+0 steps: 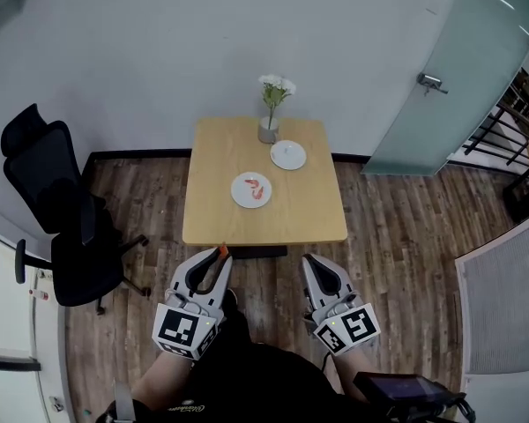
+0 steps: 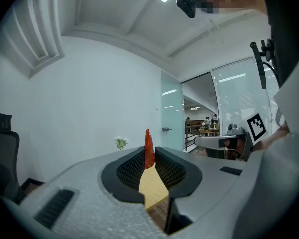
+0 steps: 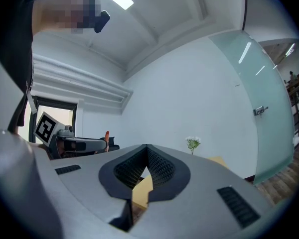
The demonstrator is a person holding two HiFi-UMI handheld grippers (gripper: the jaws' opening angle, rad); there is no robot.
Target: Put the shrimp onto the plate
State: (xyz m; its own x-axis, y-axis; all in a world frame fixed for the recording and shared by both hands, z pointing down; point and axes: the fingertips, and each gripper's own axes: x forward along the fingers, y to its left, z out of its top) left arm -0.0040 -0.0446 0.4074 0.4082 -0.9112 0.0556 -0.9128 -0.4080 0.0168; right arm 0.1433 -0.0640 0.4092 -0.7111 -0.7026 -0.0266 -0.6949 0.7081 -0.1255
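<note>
An office chair (image 1: 62, 210) stands off to the left. The left tool (image 1: 220, 256) pinches a shrimp (image 2: 148, 147) by its lower end with the tip poking up. It points level at the tabletop (image 1: 309, 210), likely to carry the shrimp across. On the tabletop, one plate (image 1: 237, 192) already bears red pieces (image 1: 257, 189), and a bare plate (image 1: 288, 155) sits near a flower vase (image 1: 267, 130). The right tool (image 1: 309, 261), closed on nothing, is held level alongside.
</note>
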